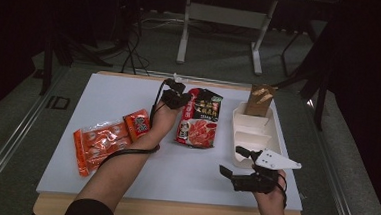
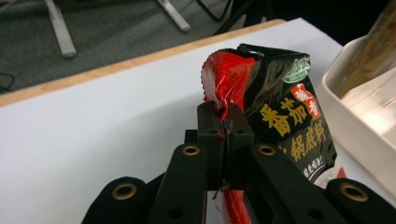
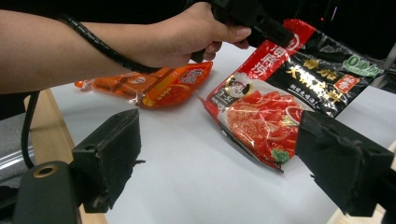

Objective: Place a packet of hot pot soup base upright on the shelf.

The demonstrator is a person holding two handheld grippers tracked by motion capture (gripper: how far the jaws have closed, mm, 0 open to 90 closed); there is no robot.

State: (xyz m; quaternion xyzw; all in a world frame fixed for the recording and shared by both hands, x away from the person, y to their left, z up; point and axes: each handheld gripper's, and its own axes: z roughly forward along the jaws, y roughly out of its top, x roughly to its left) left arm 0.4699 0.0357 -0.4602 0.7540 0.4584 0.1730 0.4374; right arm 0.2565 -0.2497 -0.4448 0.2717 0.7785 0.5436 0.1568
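Left gripper (image 2: 225, 122) pinches the red-black pouch (image 1: 199, 117) by its far left corner, lifting that edge off mid tabletop (image 1: 129, 89), prob. to carry it. Right gripper (image 1: 236, 163) waits spread, near the tray (image 1: 236, 140).

Red-and-black soup-base pouch (image 1: 199, 117); far edge lifted off table, near end resting.

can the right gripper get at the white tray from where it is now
Probably yes. The right gripper hangs open just beside the near end of the white tray, with nothing between them; the left gripper is off pinching the red-and-black pouch.
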